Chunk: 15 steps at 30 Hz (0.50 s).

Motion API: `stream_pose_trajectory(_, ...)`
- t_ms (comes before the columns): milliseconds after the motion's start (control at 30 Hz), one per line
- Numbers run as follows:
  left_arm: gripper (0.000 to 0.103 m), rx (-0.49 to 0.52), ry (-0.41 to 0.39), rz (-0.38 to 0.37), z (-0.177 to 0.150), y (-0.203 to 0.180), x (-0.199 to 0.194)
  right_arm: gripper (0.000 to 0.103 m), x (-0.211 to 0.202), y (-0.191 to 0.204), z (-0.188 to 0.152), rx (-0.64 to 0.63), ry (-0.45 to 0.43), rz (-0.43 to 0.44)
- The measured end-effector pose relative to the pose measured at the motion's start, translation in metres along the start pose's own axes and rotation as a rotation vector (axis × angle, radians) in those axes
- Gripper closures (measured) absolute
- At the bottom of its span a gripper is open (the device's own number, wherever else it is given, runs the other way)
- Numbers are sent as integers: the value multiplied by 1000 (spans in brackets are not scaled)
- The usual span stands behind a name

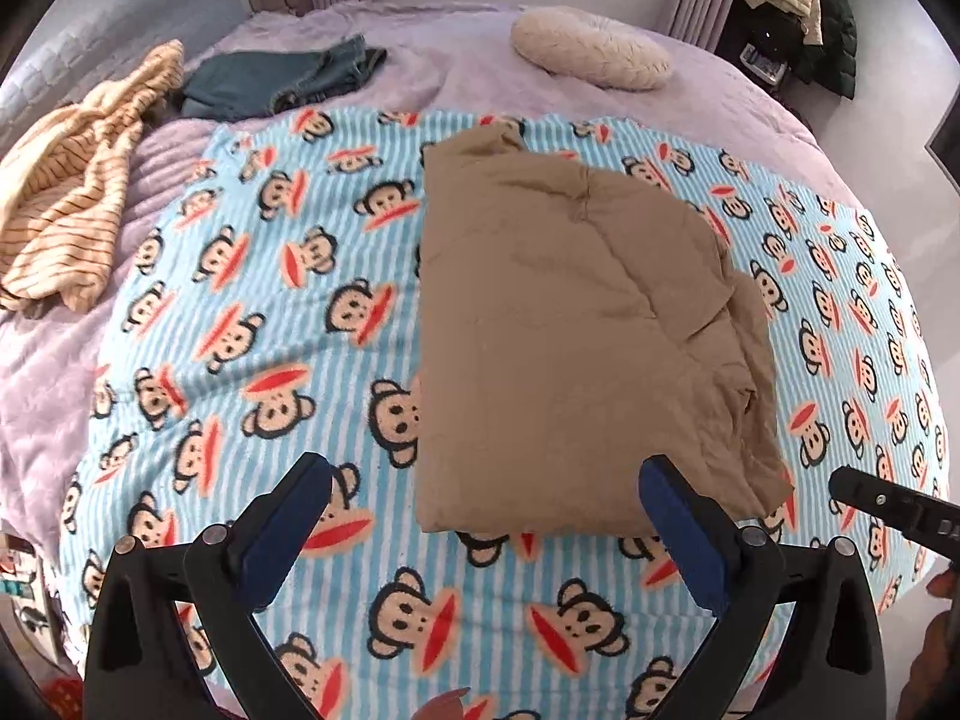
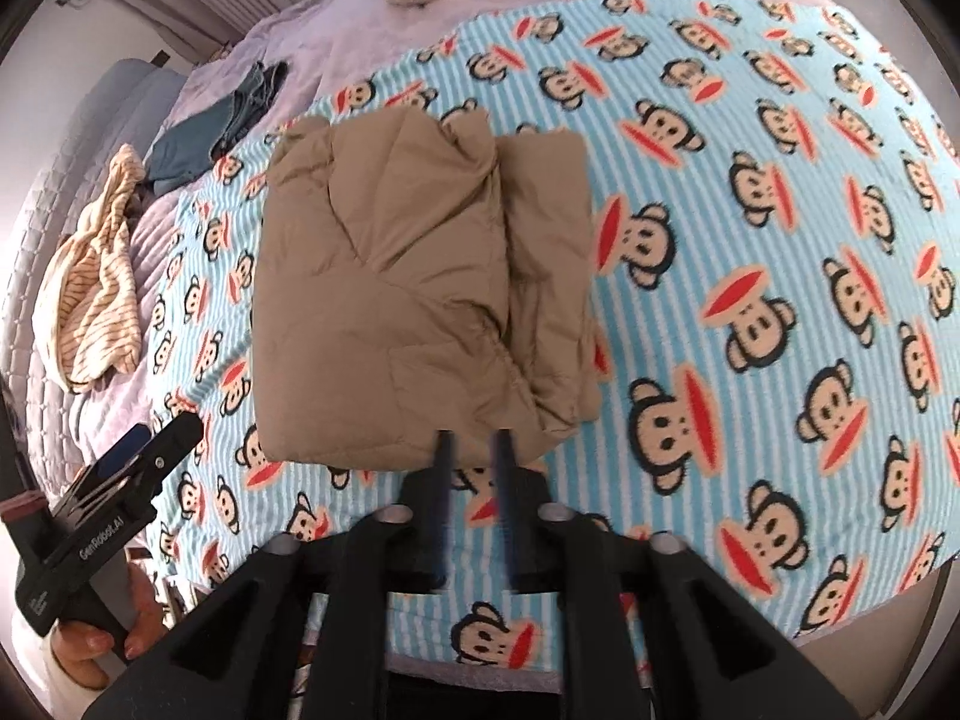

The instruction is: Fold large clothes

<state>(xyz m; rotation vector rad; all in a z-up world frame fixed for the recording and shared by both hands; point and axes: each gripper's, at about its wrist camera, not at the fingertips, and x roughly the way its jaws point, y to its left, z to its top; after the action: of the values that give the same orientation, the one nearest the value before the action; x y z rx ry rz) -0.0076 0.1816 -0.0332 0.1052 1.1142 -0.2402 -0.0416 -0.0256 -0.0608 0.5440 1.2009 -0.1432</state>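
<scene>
Flanking folded jacket (image 1: 576, 324): striped top (image 1: 72, 198), jeans (image 1: 282, 78), cushion (image 1: 591, 48).

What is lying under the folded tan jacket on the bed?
The tan jacket rests on the monkey-print blanket, which shows on every side. Anything directly beneath the jacket is covered.

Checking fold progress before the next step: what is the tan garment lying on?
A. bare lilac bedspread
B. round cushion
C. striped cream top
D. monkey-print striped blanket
D: the folded tan garment rests wholly on the blue-striped monkey-print blanket; no gripper grasps it.
</scene>
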Motion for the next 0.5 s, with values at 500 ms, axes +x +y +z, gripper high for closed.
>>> stream_pose_trajectory(500,0,5,-97,54,-1,-5,-56,0,-56,30,-1,-105,-197,-108)
